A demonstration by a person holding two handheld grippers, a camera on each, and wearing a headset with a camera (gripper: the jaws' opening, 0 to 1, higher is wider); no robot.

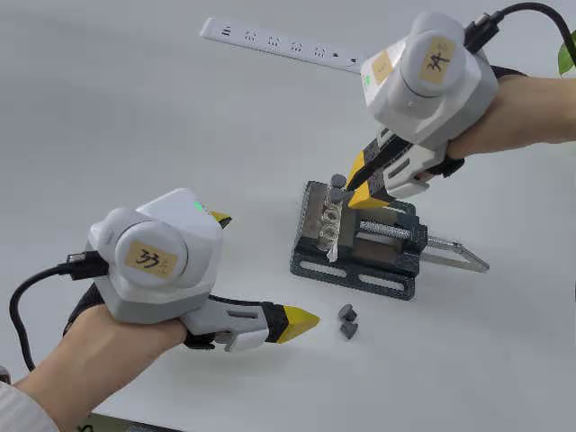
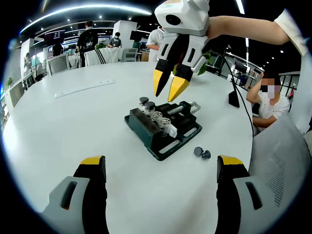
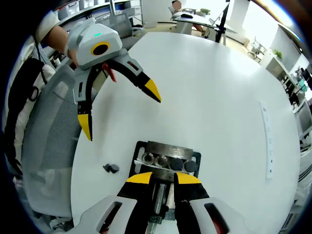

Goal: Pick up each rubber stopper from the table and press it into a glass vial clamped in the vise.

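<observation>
in the head view the left gripper (image 1: 274,267) at 8 o'clock has its jaws spread wide and empty, the right gripper (image 1: 351,193) at 1 o'clock hovers with jaws slightly apart just above the vials (image 1: 331,225) in the vise (image 1: 360,270), and two loose rubber stoppers (image 1: 347,322) lie on the table (image 1: 135,108) at the vise's 6 o'clock. in the left gripper view the rubber stoppers (image 2: 201,152) sit at 4 o'clock of the vise (image 2: 146,126). in the right gripper view the narrow-gapped jaws hold nothing, and two of the four vials (image 3: 161,160) are capped.
</observation>
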